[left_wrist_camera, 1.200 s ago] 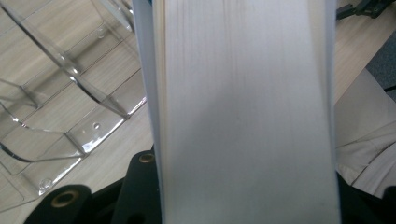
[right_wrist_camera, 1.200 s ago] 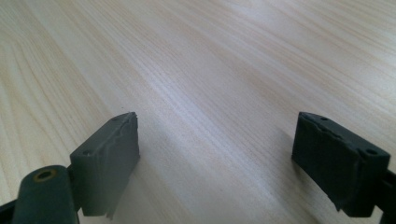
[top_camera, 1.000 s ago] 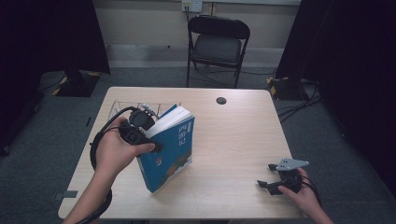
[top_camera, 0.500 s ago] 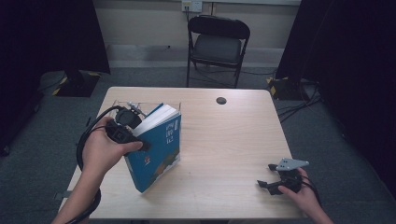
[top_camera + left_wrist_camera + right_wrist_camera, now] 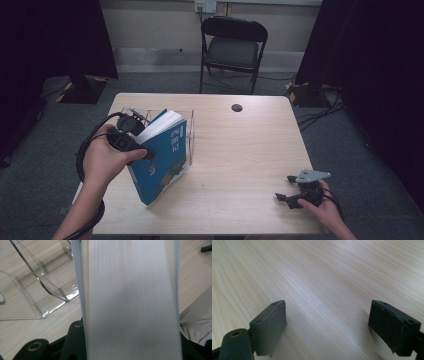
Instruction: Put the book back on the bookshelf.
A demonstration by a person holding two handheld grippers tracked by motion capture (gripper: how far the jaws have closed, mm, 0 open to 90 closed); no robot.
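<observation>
Left gripper (image 5: 142, 150) is clamped on the blue book (image 5: 162, 160), tilted just beside the clear stand (image 5: 189, 131); right gripper (image 5: 292, 196), well apart from it, sits wide open.

In the left gripper view the thick blue-covered paperback book (image 5: 130, 300) runs off the top and bottom edges; its pale page block is blurred, and it hides both jaws of the left hand-held gripper (image 5: 130, 347) where they meet the covers. The clear acrylic book stand (image 5: 42, 290) is cut off at the top and left edges. In the high view the print on the book's cover is too small to read, and the stand's lower part is hidden behind the book. The small round dark thing (image 5: 237, 107) on the light wooden desk (image 5: 250, 150) is too small to tell. The right hand-held gripper (image 5: 328, 327) has its jaws cut off by the bottom edge of the right gripper view.
</observation>
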